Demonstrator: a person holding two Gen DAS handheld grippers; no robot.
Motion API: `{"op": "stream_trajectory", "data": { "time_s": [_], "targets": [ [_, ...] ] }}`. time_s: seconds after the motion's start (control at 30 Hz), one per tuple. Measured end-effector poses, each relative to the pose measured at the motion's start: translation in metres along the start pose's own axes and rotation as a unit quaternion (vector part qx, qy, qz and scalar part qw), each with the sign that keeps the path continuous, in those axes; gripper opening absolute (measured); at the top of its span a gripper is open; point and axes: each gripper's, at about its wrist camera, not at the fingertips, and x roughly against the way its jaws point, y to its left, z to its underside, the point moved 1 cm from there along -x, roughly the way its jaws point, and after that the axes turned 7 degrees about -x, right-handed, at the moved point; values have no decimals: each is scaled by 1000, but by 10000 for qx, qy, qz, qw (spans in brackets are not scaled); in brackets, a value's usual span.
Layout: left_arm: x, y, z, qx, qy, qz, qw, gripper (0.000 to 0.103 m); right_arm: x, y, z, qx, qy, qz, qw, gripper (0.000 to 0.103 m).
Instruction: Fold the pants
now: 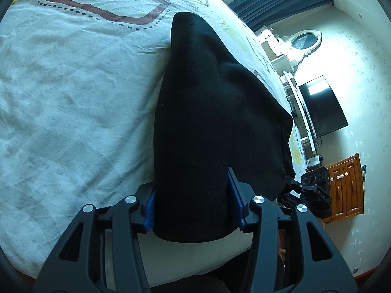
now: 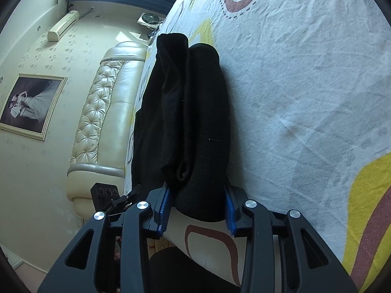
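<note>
The black pants (image 1: 210, 127) lay near the bed's (image 1: 73, 97) edge, long axis running straight ahead from both grippers, the left gripper (image 1: 193, 210) and right gripper (image 2: 196, 207) each clamping a near-end bundle.

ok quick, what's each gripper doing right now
left gripper: shut on the black knit fabric pants, near edge.
right gripper: shut on the same pants, layers bunched between its blue pads.

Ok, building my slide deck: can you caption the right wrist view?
Right gripper straddles a bundle of black pants on a patterned bedsheet.
</note>
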Motion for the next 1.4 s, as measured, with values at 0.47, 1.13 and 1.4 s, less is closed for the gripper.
{"op": "stream_trajectory", "data": {
  "time_s": [0.47, 1.13, 1.4],
  "targets": [
    [2, 6, 2, 127, -52, 351, 9993, 71, 5, -6, 1, -156, 8, -341, 9993, 49],
    [38, -58, 30, -1191, -641, -1809, 9742, 92, 37, 40, 44, 1009, -917, 2186, 9663, 80],
    [67, -117, 61, -1937, -1367, -2879, 9278, 96, 21, 69, 84, 1799, -979, 2962, 9329, 80]
  ]
}}
